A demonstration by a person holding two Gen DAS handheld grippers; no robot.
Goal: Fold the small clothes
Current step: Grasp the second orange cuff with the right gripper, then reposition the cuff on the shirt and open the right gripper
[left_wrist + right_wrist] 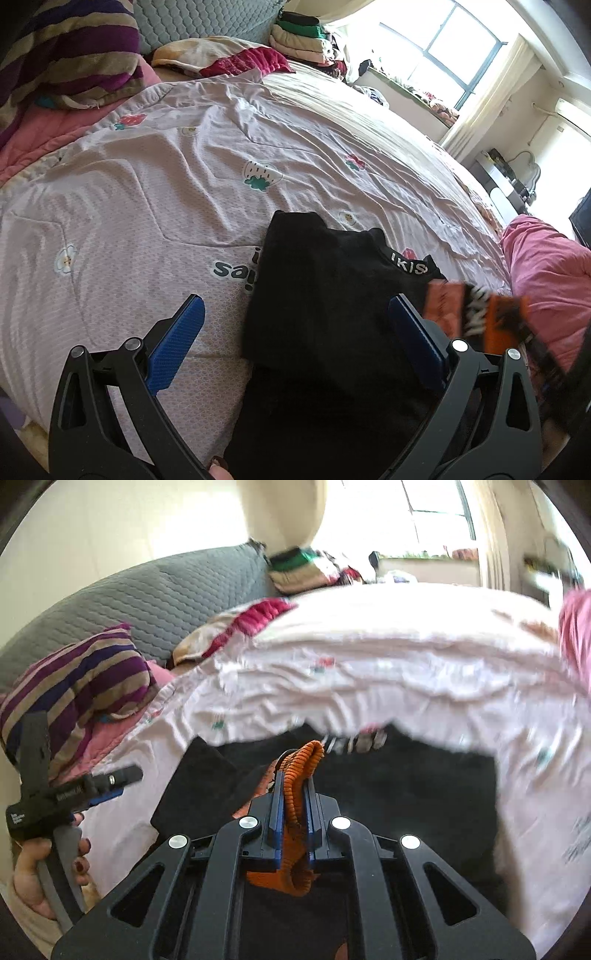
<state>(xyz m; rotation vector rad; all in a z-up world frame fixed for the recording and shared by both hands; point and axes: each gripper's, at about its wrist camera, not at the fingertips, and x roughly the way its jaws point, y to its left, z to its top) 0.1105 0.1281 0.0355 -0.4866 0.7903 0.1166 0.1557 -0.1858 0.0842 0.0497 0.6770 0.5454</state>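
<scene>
A small black garment [325, 295] with white letters on its collar [408, 263] lies on the pale printed bedsheet [147, 177]. My left gripper [295, 306] hangs open over the garment's left part, one blue pad [177, 343] above the sheet and the other at the garment's right side. Nothing is between them. My right gripper [295, 779] is shut on an orange ribbed cloth edge [301, 771], lifted above the black garment [406, 782]. In the left wrist view that orange cloth [476, 314] shows blurred at the right.
A striped pillow [70, 55] and a pink quilt [37, 136] lie at the far left. Folded clothes [299, 40] are stacked at the head of the bed. A pink blanket [546, 269] lies at the right edge. A hand [33, 871] holds the left gripper [107, 779].
</scene>
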